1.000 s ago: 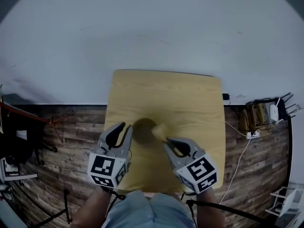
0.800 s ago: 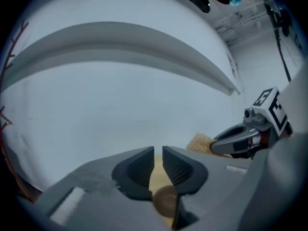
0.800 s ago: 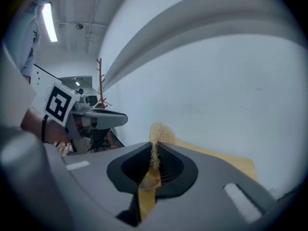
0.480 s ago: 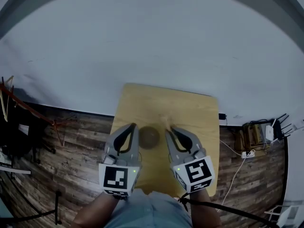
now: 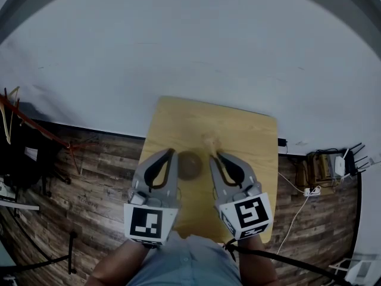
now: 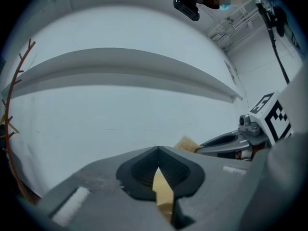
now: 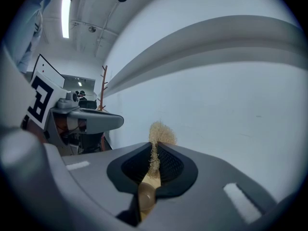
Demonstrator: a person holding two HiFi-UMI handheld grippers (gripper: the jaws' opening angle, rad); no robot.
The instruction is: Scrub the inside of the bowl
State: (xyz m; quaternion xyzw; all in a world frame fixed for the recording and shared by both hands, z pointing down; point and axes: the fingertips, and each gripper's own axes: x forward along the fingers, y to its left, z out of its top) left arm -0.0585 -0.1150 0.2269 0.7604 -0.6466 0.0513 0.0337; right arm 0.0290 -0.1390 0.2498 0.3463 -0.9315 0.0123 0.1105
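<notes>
A small dark brown bowl (image 5: 189,165) stands on the light wooden table (image 5: 244,137), between my two grippers in the head view. My right gripper (image 5: 215,157) is shut on a wooden brush (image 7: 146,189), whose tan bristles (image 7: 159,131) stick out past the jaw tips; the bristles (image 5: 209,142) hang just right of and beyond the bowl. My left gripper (image 5: 171,153) sits just left of the bowl with its jaws together and nothing between them; only a sliver of table shows in the left gripper view. Both gripper views point up at the white wall, and the bowl is hidden in them.
The table is small, with its far edge against a white wall (image 5: 196,52). Dark wood flooring (image 5: 95,177) lies on both sides. Cables and a power strip (image 5: 309,190) lie on the floor at the right, and a reddish coat rack (image 5: 36,133) stands at the left.
Both grippers have lifted and drawn closer together, now flanking the bowl. The brush has moved from beside the bowl to just beyond its right side. The head view has shifted.
</notes>
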